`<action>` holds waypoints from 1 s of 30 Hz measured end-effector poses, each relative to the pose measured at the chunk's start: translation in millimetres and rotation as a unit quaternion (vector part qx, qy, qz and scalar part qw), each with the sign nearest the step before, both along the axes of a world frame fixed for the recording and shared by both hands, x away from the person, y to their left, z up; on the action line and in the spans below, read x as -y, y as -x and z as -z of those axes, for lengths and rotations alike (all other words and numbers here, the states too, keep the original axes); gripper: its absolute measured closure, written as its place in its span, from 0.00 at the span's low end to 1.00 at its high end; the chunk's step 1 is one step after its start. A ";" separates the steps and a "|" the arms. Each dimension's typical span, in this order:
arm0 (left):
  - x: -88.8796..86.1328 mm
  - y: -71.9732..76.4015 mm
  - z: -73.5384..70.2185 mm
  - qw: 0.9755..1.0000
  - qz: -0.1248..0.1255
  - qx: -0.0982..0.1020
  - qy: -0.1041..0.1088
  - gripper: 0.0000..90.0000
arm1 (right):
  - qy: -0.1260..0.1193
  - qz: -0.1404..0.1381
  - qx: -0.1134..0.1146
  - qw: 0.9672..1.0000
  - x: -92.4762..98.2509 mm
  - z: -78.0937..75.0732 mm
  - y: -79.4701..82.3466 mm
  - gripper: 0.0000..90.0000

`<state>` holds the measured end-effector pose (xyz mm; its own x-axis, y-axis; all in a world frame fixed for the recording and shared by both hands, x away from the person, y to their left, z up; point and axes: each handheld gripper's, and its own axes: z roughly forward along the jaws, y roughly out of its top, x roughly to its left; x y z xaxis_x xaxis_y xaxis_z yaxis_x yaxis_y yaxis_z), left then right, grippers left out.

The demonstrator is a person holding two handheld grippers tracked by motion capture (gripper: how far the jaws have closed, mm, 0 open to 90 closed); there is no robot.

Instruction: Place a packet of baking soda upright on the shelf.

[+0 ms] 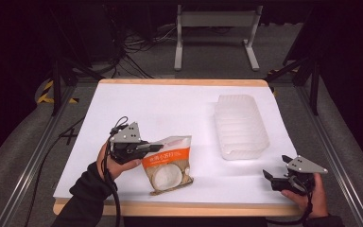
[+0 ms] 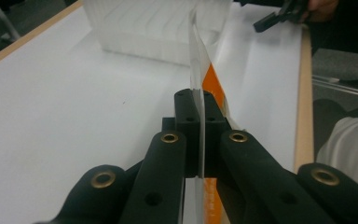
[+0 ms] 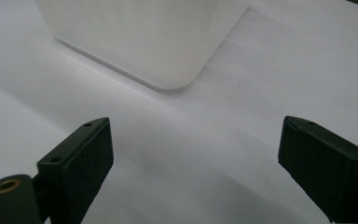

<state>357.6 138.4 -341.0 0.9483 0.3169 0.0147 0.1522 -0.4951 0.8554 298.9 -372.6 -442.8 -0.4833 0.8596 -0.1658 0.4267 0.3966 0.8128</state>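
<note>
1. My left gripper (image 1: 157, 147) has its jaws clamped on the top edge of the snack packet (image 1: 169, 164); in the left gripper view the thin clear film and orange print of the packet (image 2: 200, 93) run edge-on between the two black jaws.
2. The packet hangs tilted from that grip, its lower end resting on the white table (image 1: 170, 109) near the front edge, left of centre.
3. My right gripper (image 1: 275, 177) sits low at the front right corner with its jaws spread wide and nothing between them; the right gripper view shows bare tabletop in the gap.
4. The translucent plastic container (image 1: 240, 126) stands on the table right of centre, just beyond my right gripper and apart from the packet.
</note>
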 end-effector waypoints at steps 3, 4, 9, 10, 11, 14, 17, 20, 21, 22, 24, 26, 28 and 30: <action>6.4 10.2 -6.5 1.000 0.011 0.013 0.005 1.00 | 0.000 0.001 0.000 1.000 0.3 -0.3 -0.1 0.12; 9.2 13.7 -8.0 1.000 0.014 0.015 0.007 1.00 | -0.001 0.000 -0.001 1.000 0.6 -0.5 -0.1 0.12; 21.3 26.7 -15.0 0.999 0.029 0.033 0.003 1.00 | -0.008 0.003 0.000 1.000 0.9 -1.0 0.0 0.12; 23.4 28.0 -15.6 0.999 0.032 0.035 0.003 1.00 | -0.007 0.003 0.000 1.000 0.9 -1.1 0.0 0.12; 25.1 28.7 -16.0 0.999 0.032 0.037 0.001 1.00 | -0.008 0.003 -0.001 1.000 0.8 -1.1 0.0 0.12; 27.8 28.1 -16.2 0.999 0.029 0.037 0.006 1.00 | -0.009 0.005 -0.001 1.000 1.0 -1.2 -0.3 0.12; 28.5 25.9 -17.7 0.999 0.025 0.041 0.008 1.00 | -0.011 0.006 -0.001 1.000 1.3 -1.7 -0.4 0.12; 28.1 24.8 -21.2 0.999 0.024 0.044 0.017 1.00 | -0.015 0.006 0.001 1.000 1.0 -2.1 -0.5 0.13; 28.1 24.7 -23.0 0.999 0.021 0.045 0.023 1.00 | -0.016 0.007 0.002 1.000 0.6 -2.3 -0.5 0.13; 28.3 24.2 -24.4 0.998 0.021 0.046 0.027 1.00 | -0.018 0.005 0.003 1.000 0.3 -2.7 -0.4 0.12; 29.4 23.8 -27.0 0.998 0.017 0.049 0.030 1.00 | -0.020 0.001 0.005 1.000 -0.4 -3.1 0.0 0.12; 30.4 22.5 -29.5 0.998 0.016 0.050 0.034 1.00 | -0.016 0.002 0.007 1.000 -0.8 -3.6 0.1 0.12; 32.4 21.3 -32.8 0.997 0.011 0.058 0.040 1.00 | -0.017 0.002 0.008 1.000 -0.9 -4.3 0.4 0.12; 34.4 18.7 -36.8 0.997 0.008 0.061 0.046 1.00 | -0.013 0.003 0.009 1.000 -1.6 -5.0 0.3 0.12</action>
